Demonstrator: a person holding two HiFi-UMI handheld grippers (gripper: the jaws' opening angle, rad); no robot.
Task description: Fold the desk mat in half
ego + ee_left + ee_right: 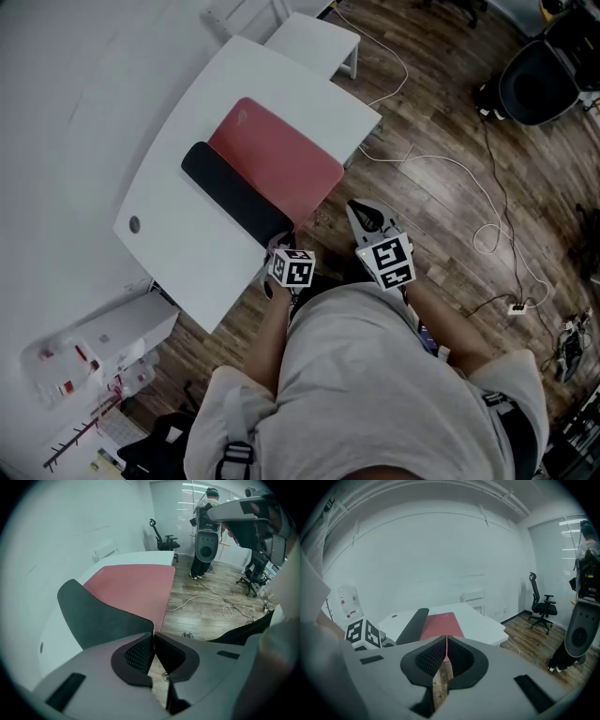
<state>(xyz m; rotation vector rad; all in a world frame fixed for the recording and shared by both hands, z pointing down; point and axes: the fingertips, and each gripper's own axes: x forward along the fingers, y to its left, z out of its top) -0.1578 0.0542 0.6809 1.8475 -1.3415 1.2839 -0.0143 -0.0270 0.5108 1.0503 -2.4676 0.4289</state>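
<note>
A red desk mat (286,164) lies on the white desk (178,258). Its near left part is turned over, so the black underside (230,192) shows as a long flap. My left gripper (279,246) is shut on the near corner of that flap at the desk's front edge. In the left gripper view the black flap (98,616) rises to the closed left gripper (153,633), with the red mat (136,581) beyond. My right gripper (356,211) hangs off the desk over the wooden floor. It is shut and empty, and the right gripper (446,639) points toward the mat (440,620).
A second white table (314,42) stands behind the desk. Cables (469,187) trail across the wooden floor on the right, near a black office chair (539,80). A white shelf unit (103,342) stands at the lower left. A person (206,531) stands far off in the room.
</note>
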